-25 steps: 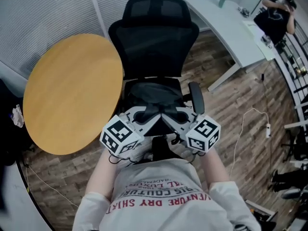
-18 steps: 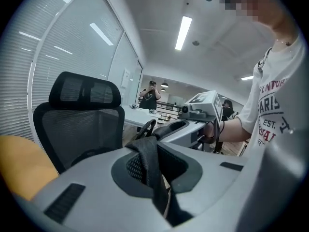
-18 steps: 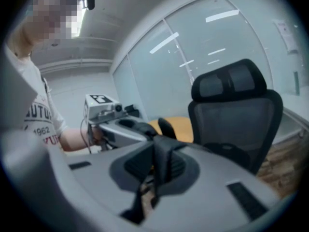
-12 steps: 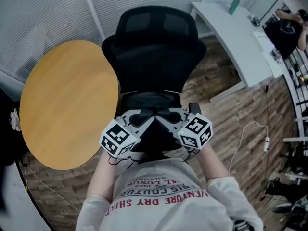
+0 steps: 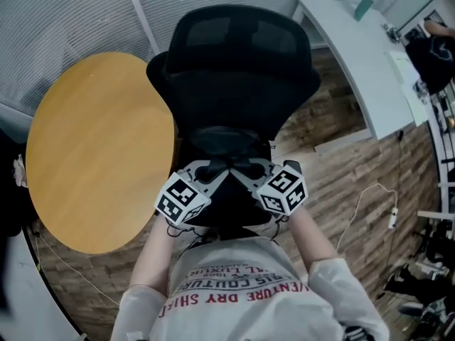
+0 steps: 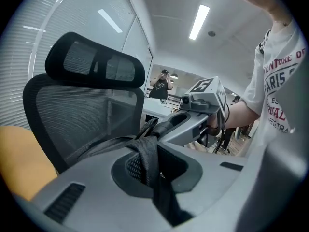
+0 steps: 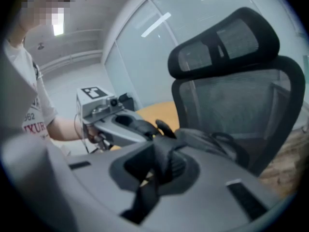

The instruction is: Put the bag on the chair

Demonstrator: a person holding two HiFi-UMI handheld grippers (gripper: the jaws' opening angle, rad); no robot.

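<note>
Left, table (image 5: 92,155); centre, bag (image 5: 226,143) over chair (image 5: 234,69); right-behind, desk (image 5: 350,48).

Black bag (image 5: 226,142) over seat of black mesh office chair (image 5: 234,62), straps (image 6: 145,151) raised

A: What place are we looking at?
B: An office: a mesh chair (image 5: 234,69) is standing between a round table (image 5: 99,148) and a white desk (image 5: 362,55), blinds (image 5: 57,20) are hanging behind, strip lights (image 6: 199,21) are glowing overhead.
</note>
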